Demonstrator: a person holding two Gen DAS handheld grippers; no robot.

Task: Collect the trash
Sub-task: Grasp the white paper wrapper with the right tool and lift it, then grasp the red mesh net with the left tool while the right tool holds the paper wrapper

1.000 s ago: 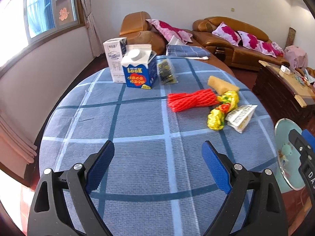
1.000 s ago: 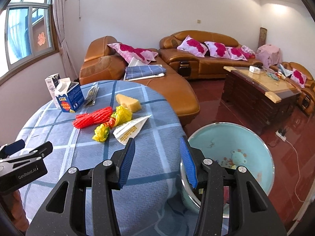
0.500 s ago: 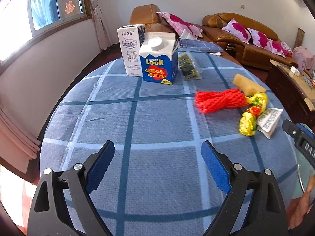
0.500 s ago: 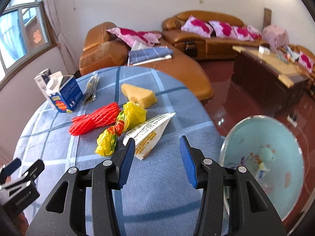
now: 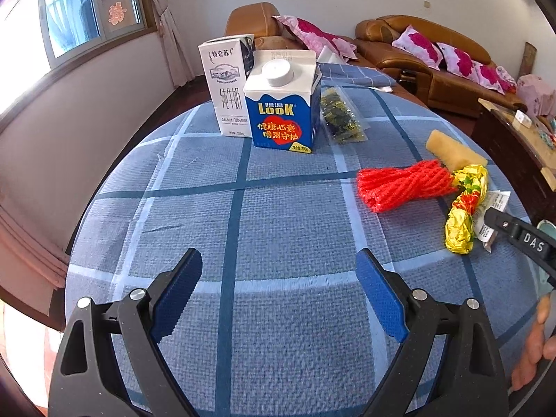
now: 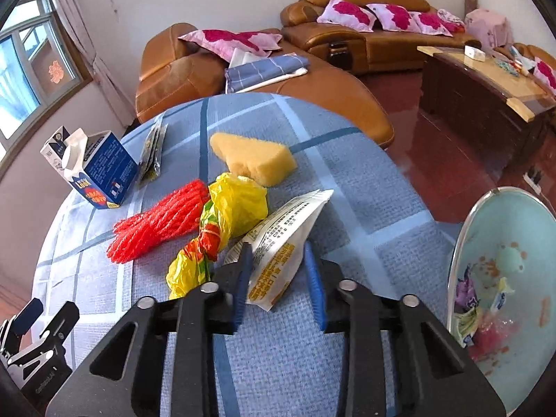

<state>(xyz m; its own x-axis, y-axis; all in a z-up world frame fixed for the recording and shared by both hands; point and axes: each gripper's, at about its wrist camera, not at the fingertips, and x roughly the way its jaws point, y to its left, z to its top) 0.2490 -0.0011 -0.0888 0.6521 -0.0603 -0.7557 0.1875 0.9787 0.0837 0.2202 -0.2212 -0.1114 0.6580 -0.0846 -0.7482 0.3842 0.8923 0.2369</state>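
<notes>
My right gripper point(image 6: 277, 253) straddles the near end of a white printed snack packet point(image 6: 285, 229) lying flat on the blue checked tablecloth point(image 5: 278, 215). Its jaws are closing, the packet between them, the pads not clearly pressing. Beside the packet lie a crumpled yellow wrapper point(image 6: 232, 208), a red mesh net point(image 6: 163, 222) and a yellow sponge wedge point(image 6: 257, 156). My left gripper point(image 5: 279, 264) is open over bare cloth, well short of a blue LOOK carton point(image 5: 281, 114) and a white milk carton point(image 5: 226, 87). A pale green basin point(image 6: 504, 278) holding some scraps sits off the table's right edge.
A clear packet of dark bits point(image 5: 342, 118) lies right of the blue carton. Brown leather sofas point(image 6: 365, 38) with pink cushions stand behind the round table. A dark wooden coffee table point(image 6: 486, 97) is at the right on a red floor. A hand point(image 5: 535, 344) shows at the right.
My right gripper moved forward and down onto the white packet and its jaws narrowed around it. My left gripper advanced over the table toward the cartons, still open.
</notes>
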